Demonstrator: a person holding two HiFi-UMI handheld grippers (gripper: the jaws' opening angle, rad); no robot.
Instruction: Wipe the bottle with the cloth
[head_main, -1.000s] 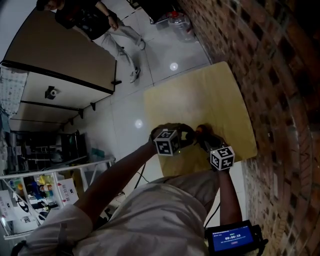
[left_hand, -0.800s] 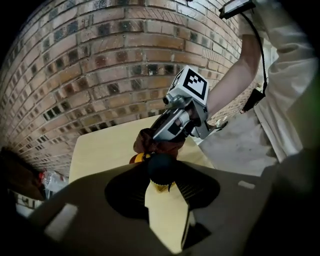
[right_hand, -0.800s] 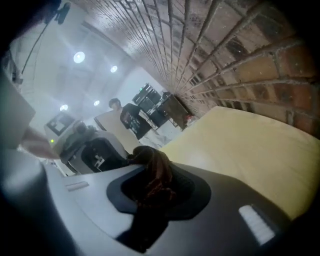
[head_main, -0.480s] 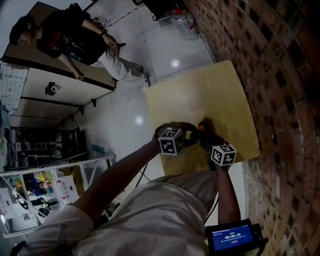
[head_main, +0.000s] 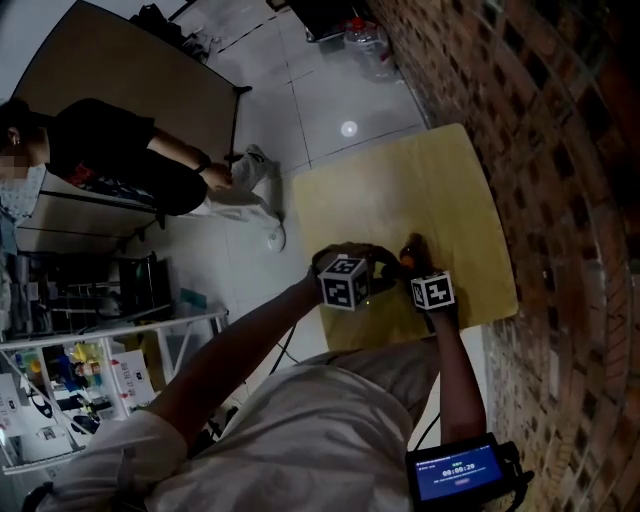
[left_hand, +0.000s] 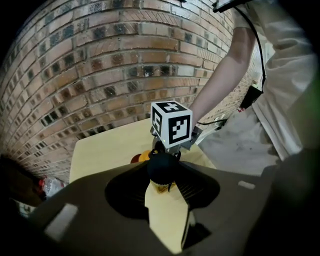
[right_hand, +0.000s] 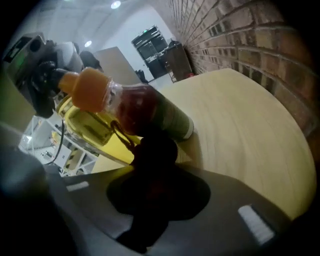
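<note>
Head view: the right gripper (head_main: 413, 264) has dropped to the bottle (right_hand: 145, 112), so wiping can begin. Its jaws clamp a dark cloth (right_hand: 156, 150), which meets the bottle's side. Left gripper (left_hand: 162, 175) grips the bottle, tilted just above the desk (head_main: 420, 180). Count: two grippers, one bottle, one cloth.

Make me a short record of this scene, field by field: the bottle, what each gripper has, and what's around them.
bottle: orange cap, red contents, green label; tilted, cap end higher
left gripper: jaws appear closed on the bottle near its cap end
right gripper: jaws closed on a dark cloth, which seems to meet the bottle's lower side
surface: pale wooden table
surroundings: brick wall along the table; a person stands beyond it
</note>
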